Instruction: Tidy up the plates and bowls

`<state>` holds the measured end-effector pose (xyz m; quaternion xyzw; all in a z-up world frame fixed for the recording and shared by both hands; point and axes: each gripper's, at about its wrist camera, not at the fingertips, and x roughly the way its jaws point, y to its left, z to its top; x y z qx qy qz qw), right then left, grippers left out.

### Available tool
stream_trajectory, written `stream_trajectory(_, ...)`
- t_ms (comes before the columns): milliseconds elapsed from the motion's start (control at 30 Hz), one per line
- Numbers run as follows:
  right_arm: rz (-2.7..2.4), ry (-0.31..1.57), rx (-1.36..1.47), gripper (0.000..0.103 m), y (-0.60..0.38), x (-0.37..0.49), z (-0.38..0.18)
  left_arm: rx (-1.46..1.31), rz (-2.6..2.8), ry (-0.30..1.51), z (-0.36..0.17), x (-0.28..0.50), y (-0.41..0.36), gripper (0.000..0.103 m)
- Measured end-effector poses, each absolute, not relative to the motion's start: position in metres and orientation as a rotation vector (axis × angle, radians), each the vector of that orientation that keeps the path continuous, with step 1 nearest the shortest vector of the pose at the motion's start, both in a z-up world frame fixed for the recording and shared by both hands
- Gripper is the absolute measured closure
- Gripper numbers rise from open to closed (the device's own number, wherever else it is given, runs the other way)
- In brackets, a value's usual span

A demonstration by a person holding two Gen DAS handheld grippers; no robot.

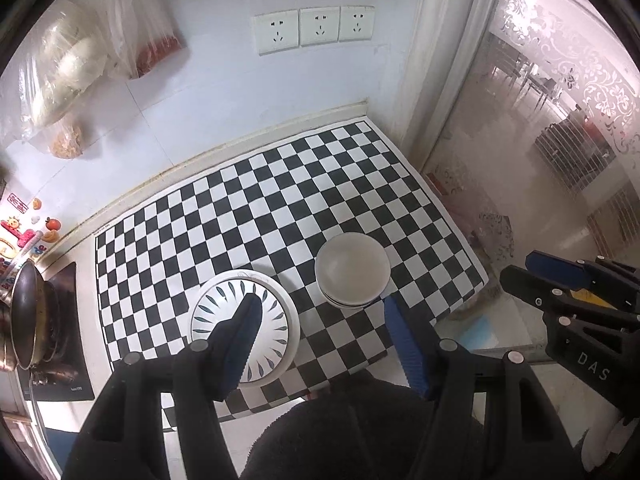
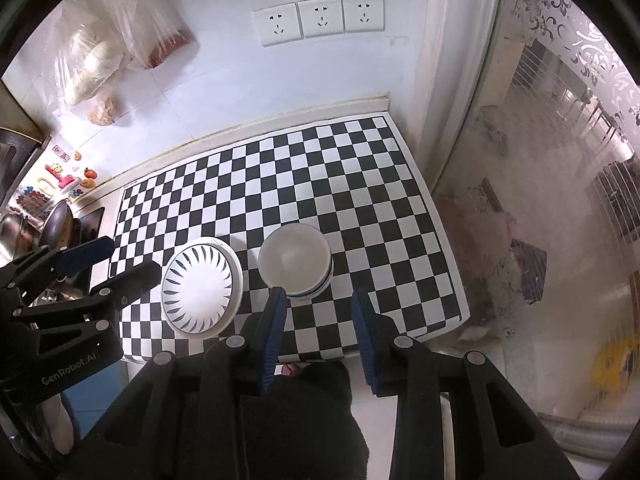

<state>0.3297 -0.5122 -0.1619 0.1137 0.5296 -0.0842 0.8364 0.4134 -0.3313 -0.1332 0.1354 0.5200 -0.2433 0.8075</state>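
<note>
A white plate with dark leaf marks [image 1: 276,320] [image 2: 202,284] lies near the front left of the checkered mat [image 1: 280,200] [image 2: 280,176]. Right of it stands a stack of plain white bowls [image 1: 352,268] [image 2: 295,260]. My left gripper [image 1: 322,304] is open and empty, held above the mat's front part, its left finger over the plate. My right gripper [image 2: 320,298] is open and empty, held above the mat just in front of the bowls. Each gripper shows in the other's view: the right one [image 1: 520,266], the left one [image 2: 132,258].
A white wall with three sockets [image 1: 316,30] [image 2: 320,20] backs the counter. Plastic bags of food [image 1: 72,72] [image 2: 104,52] hang at the left. A stove with a pan [image 1: 28,312] [image 2: 52,228] is on the left. A glass door [image 1: 560,160] [image 2: 560,200] bounds the right.
</note>
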Motion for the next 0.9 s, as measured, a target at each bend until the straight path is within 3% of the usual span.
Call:
stream_trajectory(400, -0.186, 1.192, 0.289, 0.065, -0.533, 0.363, -0.203, 0.298, -0.488, 1.149, -0.171, 0.437, -0.342, 0.041)
stream_trajectory(500, -0.182, 1.231, 0.305, 0.054, -0.538, 0.377, -0.227, 0.306, -0.462, 1.18, -0.194, 0.454, -0.346, 0.041)
stream_trajectory(567, -0.177, 1.26, 0.314, 0.027, -0.54, 0.386, -0.242, 0.3, -0.458, 1.217, -0.208, 0.465, -0.348, 0.041)
stream_trajectory(633, -0.157, 1.284, 0.34, 0.015, -0.542, 0.396, -0.261, 0.287, -0.449, 1.258, -0.225, 0.477, -0.349, 0.041)
stream_trajectory(900, -0.138, 1.379, 0.443, 0.015, -0.56, 0.431, -0.335, 0.18, -0.468, 1.489, -0.305, 0.532, -0.357, 0.041)
